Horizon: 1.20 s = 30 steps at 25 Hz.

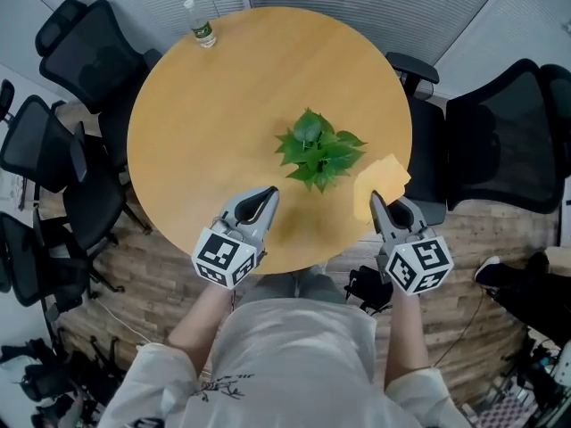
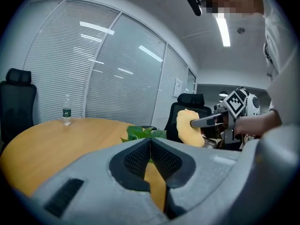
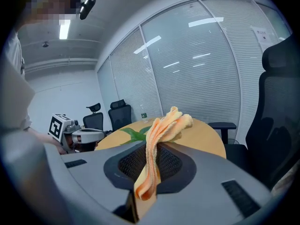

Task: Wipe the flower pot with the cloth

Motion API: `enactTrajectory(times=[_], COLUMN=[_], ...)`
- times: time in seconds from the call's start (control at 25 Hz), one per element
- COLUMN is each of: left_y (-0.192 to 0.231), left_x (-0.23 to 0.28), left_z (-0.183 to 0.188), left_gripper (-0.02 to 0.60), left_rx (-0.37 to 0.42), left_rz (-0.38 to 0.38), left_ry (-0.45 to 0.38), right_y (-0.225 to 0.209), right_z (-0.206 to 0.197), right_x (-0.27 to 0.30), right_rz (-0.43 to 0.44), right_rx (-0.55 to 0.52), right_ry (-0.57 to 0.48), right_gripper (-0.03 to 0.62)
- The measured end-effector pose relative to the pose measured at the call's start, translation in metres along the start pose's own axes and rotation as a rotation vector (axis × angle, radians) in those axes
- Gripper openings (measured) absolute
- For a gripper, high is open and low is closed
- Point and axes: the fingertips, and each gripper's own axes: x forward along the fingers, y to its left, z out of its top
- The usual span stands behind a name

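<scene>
My right gripper (image 1: 376, 200) is clenched on the yellow cloth (image 1: 384, 182) at the table's (image 1: 205, 123) near right edge. My left gripper (image 1: 268, 193) is clenched and empty. The potted plant (image 1: 318, 152) stands right of the table's centre.

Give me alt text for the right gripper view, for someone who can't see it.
The right gripper is shut on a folded orange cloth that sticks up past its tips. Beyond lie a round wooden table and green plant leaves, with the left gripper at the left.
</scene>
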Motion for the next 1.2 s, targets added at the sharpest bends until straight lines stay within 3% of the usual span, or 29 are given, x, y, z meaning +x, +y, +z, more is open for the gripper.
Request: enactTrajectory(times=[0.44, 0.8, 1.2], left_y=[0.034, 0.043, 0.044], left_x=[0.029, 0.054, 0.086], left_z=[-0.048, -0.079, -0.101], left_gripper=[0.012, 0.019, 0.173], left_rx=[-0.008, 0.029, 0.058], left_rz=[0.021, -0.034, -0.130], left_ry=[0.049, 0.068, 0.088], right_y=[-0.047, -0.062, -0.073], right_z=[-0.037, -0.063, -0.084], right_x=[0.033, 0.067, 0.099], right_rz=[-0.040, -0.051, -0.053], right_rx=[-0.019, -0.065, -0.067], right_ry=[0.075, 0.137, 0.162], right_gripper=[0.045, 0.045, 0.046])
